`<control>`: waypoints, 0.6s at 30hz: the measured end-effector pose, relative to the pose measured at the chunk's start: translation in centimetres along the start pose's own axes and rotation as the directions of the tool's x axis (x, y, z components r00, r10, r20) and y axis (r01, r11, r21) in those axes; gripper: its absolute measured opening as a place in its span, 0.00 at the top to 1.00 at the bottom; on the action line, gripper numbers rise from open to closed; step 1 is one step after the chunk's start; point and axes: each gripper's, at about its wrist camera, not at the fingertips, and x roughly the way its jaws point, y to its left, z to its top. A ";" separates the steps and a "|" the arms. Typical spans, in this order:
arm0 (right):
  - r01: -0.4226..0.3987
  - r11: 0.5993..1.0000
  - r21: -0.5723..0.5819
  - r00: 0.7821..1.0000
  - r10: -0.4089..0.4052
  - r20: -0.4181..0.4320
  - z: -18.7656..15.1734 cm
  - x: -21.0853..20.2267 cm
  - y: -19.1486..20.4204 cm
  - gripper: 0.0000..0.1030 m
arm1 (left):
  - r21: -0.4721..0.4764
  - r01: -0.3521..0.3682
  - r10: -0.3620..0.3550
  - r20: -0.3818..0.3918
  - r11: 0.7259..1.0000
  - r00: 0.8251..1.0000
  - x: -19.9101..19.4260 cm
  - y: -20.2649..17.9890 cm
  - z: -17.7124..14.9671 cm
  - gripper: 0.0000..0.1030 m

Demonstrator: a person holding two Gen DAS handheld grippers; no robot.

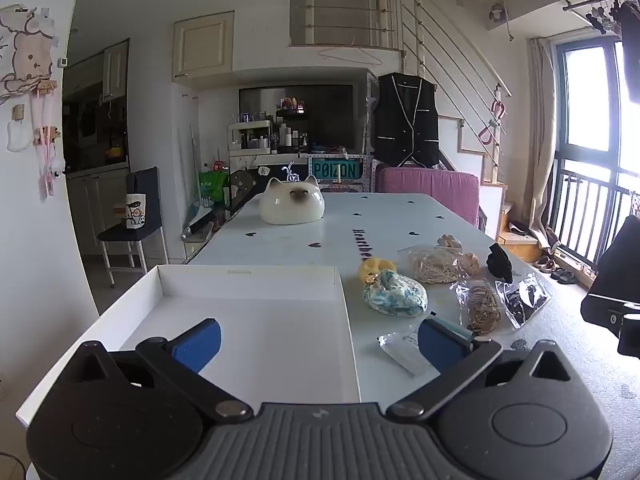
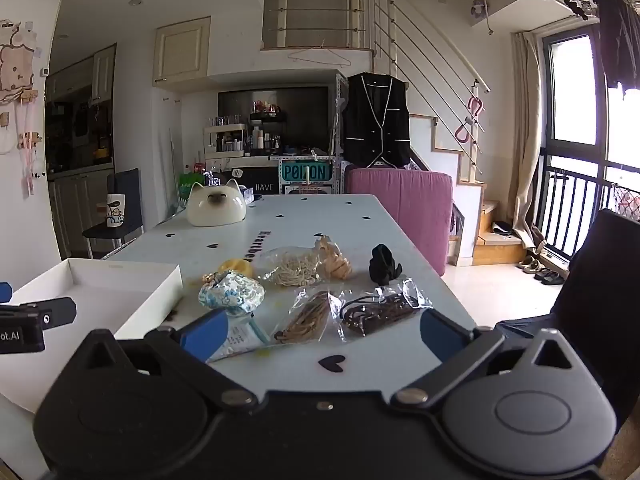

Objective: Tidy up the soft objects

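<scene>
We hold both sets of jaws spread wide with nothing between them. Our left gripper (image 1: 318, 344) hangs over the near right edge of the shallow white box (image 1: 248, 276), whose floor lies bare. Our right gripper (image 2: 322, 334) hovers above the worktop (image 2: 320, 216) at its near edge.

The soft things cluster just right of the box: a blue floral scrunchie (image 2: 232, 294) touching a yellow one (image 2: 236, 267) behind it, bagged bands in cream (image 2: 294, 270), tan (image 2: 308, 316) and dark brown (image 2: 380, 310), and a black scrunchie (image 2: 383, 266) near the worktop's right edge. Beyond them the worktop runs open to a cat-faced ceramic piece (image 2: 216, 204) at the far left.
</scene>
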 end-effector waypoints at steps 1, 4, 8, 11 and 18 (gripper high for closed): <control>0.002 1.000 -0.001 1.000 -0.002 0.001 0.0 0.0 0.0 0.00 | 0.001 0.000 0.000 -0.006 1.000 1.000 0.0 0.0 0.0 0.00; 0.002 1.000 -0.004 1.000 -0.002 0.002 0.0 -0.1 0.0 0.00 | -0.003 0.001 -0.002 -0.005 1.000 1.000 0.0 0.0 0.0 0.00; -0.001 1.000 0.000 1.000 0.001 0.001 0.0 -0.1 -0.1 0.00 | -0.002 -0.001 0.001 -0.003 1.000 1.000 0.0 0.0 0.0 0.00; -0.001 1.000 0.002 1.000 0.001 0.001 0.0 -0.1 -0.1 0.00 | -0.003 -0.003 0.003 -0.001 1.000 1.000 0.0 0.0 0.0 0.00; 0.002 1.000 -0.001 1.000 -0.002 0.001 0.0 -0.1 0.0 0.00 | -0.004 0.001 -0.001 -0.001 1.000 1.000 0.0 0.0 0.1 0.00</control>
